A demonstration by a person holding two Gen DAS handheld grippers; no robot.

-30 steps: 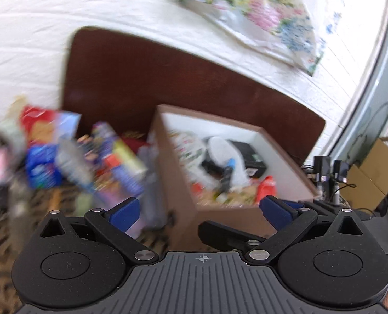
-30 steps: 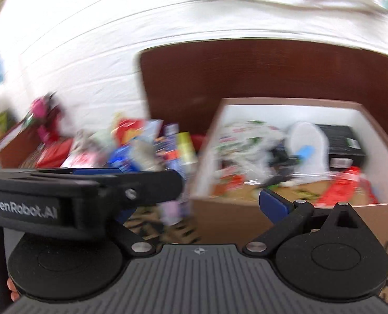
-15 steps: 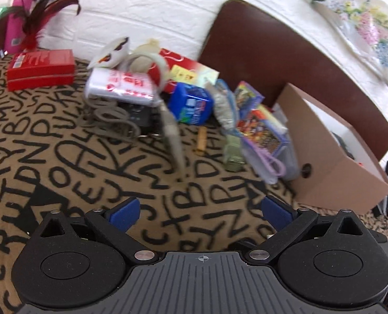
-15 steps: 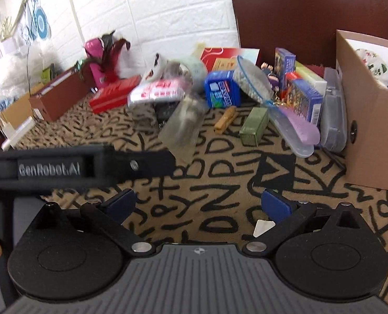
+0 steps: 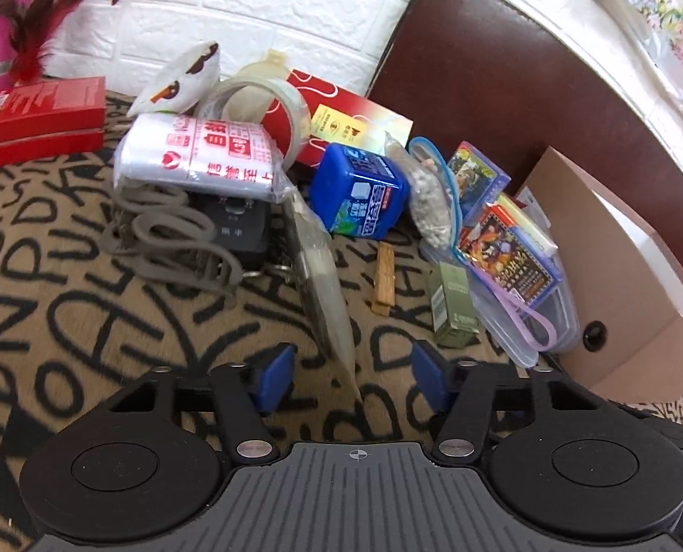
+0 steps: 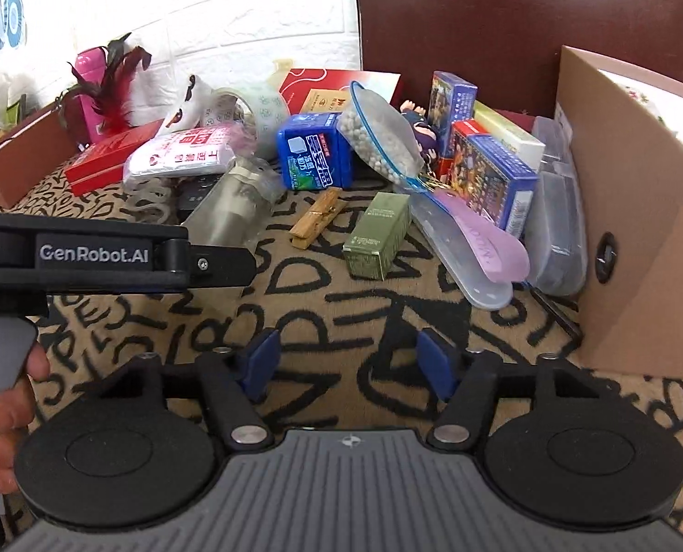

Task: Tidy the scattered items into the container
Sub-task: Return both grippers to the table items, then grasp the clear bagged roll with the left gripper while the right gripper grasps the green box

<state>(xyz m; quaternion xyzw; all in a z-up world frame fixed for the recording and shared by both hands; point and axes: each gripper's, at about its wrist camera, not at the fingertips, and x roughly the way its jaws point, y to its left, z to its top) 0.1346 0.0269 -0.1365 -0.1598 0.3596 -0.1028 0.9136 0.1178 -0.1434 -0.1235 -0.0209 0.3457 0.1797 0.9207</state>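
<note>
A cardboard box (image 5: 627,285) stands at the right; it also shows in the right wrist view (image 6: 640,230). Scattered items lie left of it: a clear flat packet (image 5: 321,276), a blue box (image 5: 360,193), a wooden clothespin (image 5: 383,280), a green carton (image 5: 454,303), a bead bag (image 5: 429,198), card packs (image 5: 507,257) and a white plastic roll (image 5: 199,156). My left gripper (image 5: 353,375) is open and empty, with the near tip of the clear packet between its fingers. My right gripper (image 6: 348,361) is open and empty over bare cloth, short of the green carton (image 6: 378,234).
A letter-print cloth (image 5: 65,285) covers the table. A red box (image 5: 37,115) and pink bottle with feathers (image 5: 5,32) stand at the far left. A dark brown chair back (image 5: 525,83) rises behind. The left gripper's body (image 6: 102,253) crosses the right wrist view.
Both grippers swung left, away from the box, and came down toward the scattered pile. Their jaws are now narrower than half a second ago. The pile sits closer in both views.
</note>
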